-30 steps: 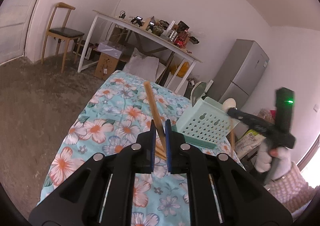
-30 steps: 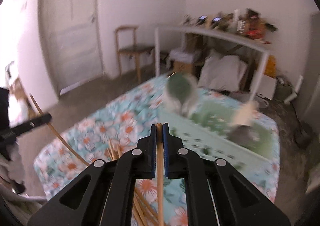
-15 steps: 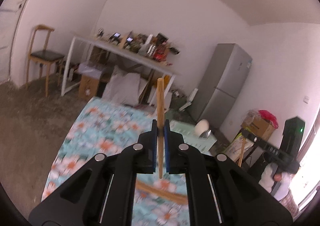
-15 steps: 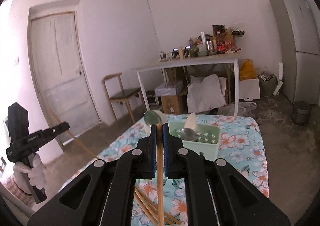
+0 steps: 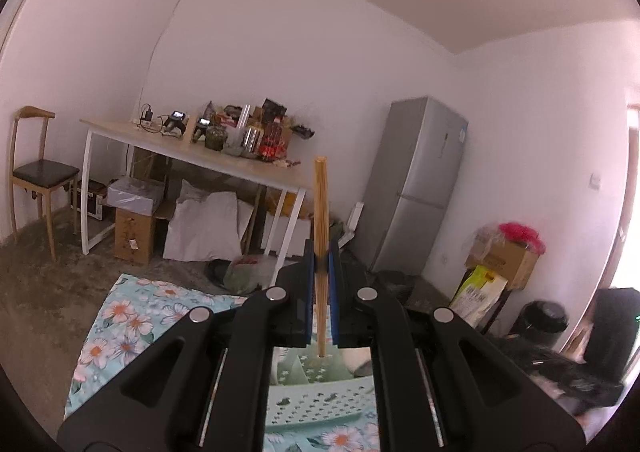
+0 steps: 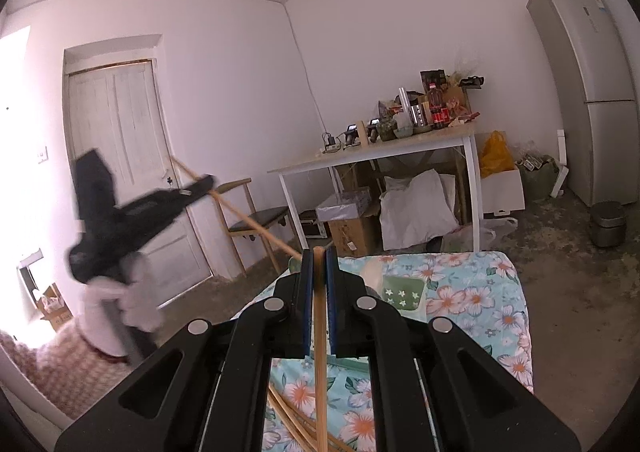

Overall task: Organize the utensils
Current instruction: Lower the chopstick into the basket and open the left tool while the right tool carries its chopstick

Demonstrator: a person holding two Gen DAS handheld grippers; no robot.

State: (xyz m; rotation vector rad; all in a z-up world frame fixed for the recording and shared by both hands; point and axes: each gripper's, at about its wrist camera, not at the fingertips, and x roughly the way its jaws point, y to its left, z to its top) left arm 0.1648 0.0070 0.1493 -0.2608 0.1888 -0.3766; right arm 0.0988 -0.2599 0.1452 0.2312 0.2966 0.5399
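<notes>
My left gripper (image 5: pixel 320 266) is shut on a wooden chopstick (image 5: pixel 320 208) that stands upright, its lower tip hanging over the green perforated utensil basket (image 5: pixel 320 404). My right gripper (image 6: pixel 319 272) is shut on another wooden chopstick (image 6: pixel 319 364) that points down toward loose chopsticks (image 6: pixel 292 424) on the floral cloth (image 6: pixel 472 292). A corner of the basket (image 6: pixel 402 292) shows beyond the right fingers. The left gripper also shows, blurred, in the right wrist view (image 6: pixel 136 212), with its chopstick (image 6: pixel 256 224) slanting toward the basket.
A white table (image 5: pixel 192 156) crowded with bottles stands behind, with boxes and a pillow beneath. A wooden chair (image 5: pixel 36 176) is at the left, a grey fridge (image 5: pixel 416 188) at the right, a door (image 6: pixel 132 172) behind the left hand.
Both grippers have risen and tilted up. The left chopstick has swung upright and now hangs over the basket. The right gripper still holds its chopstick.
</notes>
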